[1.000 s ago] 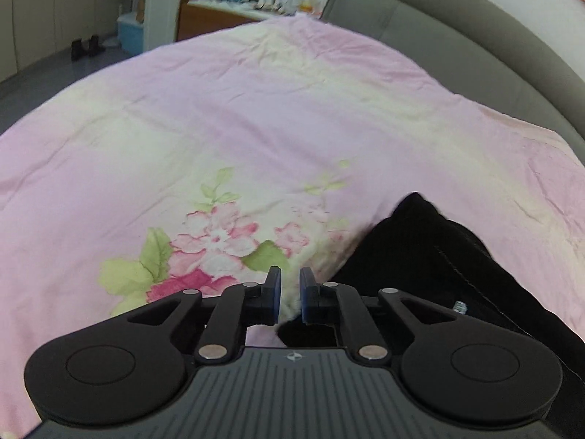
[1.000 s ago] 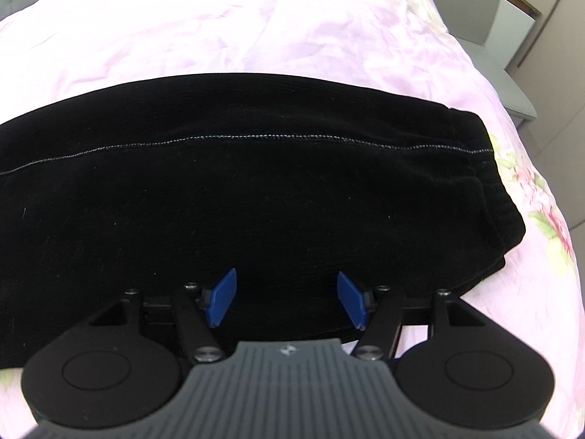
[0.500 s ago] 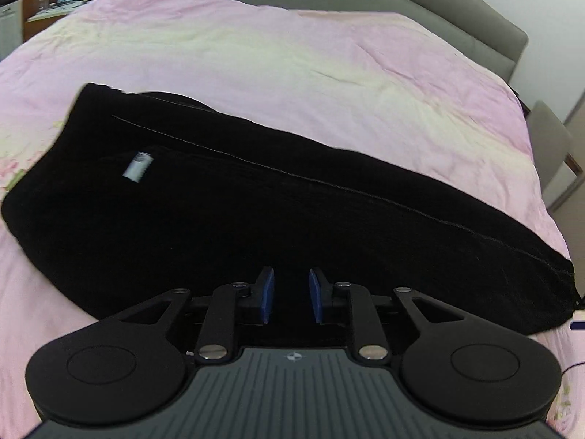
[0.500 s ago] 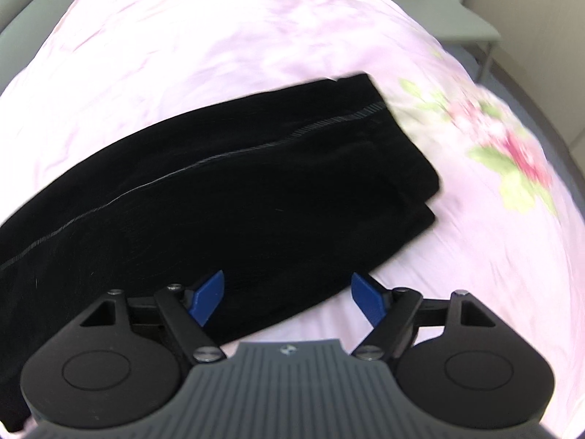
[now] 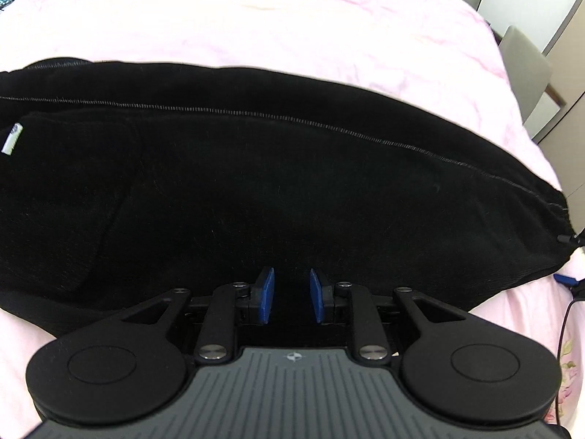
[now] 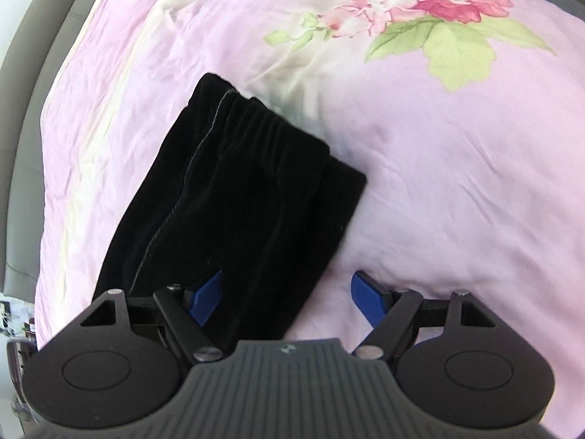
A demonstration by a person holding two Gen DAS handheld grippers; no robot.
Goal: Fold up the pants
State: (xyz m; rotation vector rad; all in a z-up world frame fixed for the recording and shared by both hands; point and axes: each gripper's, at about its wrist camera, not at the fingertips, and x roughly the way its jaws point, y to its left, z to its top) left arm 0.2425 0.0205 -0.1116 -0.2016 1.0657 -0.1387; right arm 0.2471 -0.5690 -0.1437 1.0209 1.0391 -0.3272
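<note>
At six o'clock in each wrist view sits a claw: the left claw (image 5: 291,294) stands narrowly parted over the black velvety pants (image 5: 256,190), gripping nothing; the right claw (image 6: 287,296) gapes wide, astride the pants' edge, pads clear. Beyond, toward twelve o'clock, spreads the pink floral bed quilt (image 6: 457,168).

We see both views brightly lit by soft, even light. In the left wrist view the pink duvet (image 5: 292,18) is overexposed, washed nearly white, while the black pants (image 5: 256,183) swallow detail, only a stitched seam showing. In the right wrist view the duvet (image 6: 457,183) keeps its colour; the pants (image 6: 237,190) blur along their right edge. Fisheye distortion bends both frames at the rims, with dark corners.
</note>
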